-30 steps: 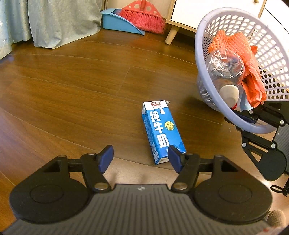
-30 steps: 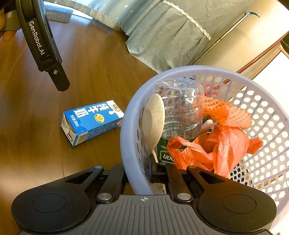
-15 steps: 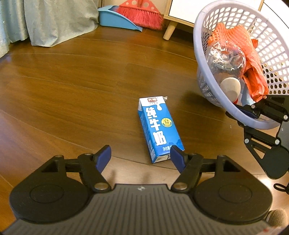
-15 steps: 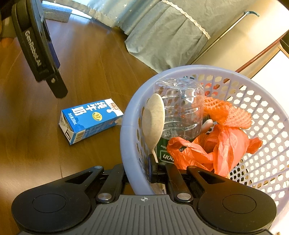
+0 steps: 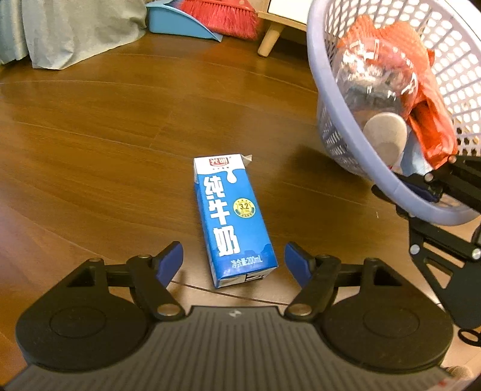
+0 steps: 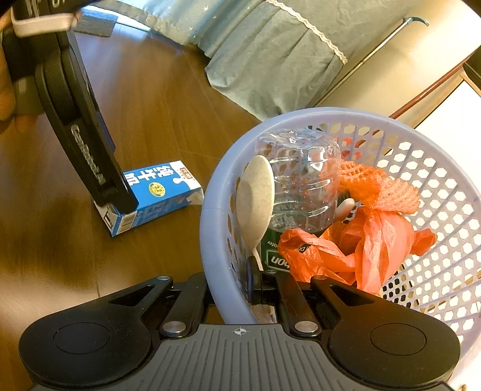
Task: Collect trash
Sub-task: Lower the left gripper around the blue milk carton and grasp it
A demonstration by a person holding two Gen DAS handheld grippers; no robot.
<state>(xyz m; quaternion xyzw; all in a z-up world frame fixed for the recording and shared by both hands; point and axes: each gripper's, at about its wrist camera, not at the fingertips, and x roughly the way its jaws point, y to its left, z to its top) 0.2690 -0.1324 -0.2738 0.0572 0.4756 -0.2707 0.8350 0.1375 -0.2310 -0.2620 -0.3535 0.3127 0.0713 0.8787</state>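
- Left gripper [image 5: 234, 261]: black plastic body with blue pads, jaws spread wide, holding nothing. It hangs low over the floor with the near end of the carton between the two pads; a gap shows on both sides.
- Blue-and-white rectangular cardboard milk carton [image 5: 231, 219]: lies flat on its broad face on the glossy brown wood-plank floor [image 5: 99, 144], printed side up, white torn spout corner pointing away from the left gripper. It sits just beside the basket, not touching it.
- Right gripper [image 6: 233, 288]: jaws closed down on the near rim of the lavender perforated plastic basket [image 6: 210, 240], one finger outside the wall and one inside. Basket is round, has a smooth solid rim and a hex-hole mesh wall, and is tilted.
- Basket contents: crumpled clear ribbed plastic bottle [image 6: 300, 183] with a green label, speckled beige oval spoon [image 6: 255, 198] leaning on the inner wall, crinkled orange plastic bag [image 6: 354, 249], orange foam net sleeve [image 6: 378, 186].
- Background, left wrist view: red-bristled broom head [image 5: 219, 13] resting in a light-blue plastic dustpan [image 5: 177, 21], grey-blue draped fabric [image 5: 75, 30], pale wooden furniture leg [image 5: 270, 40].
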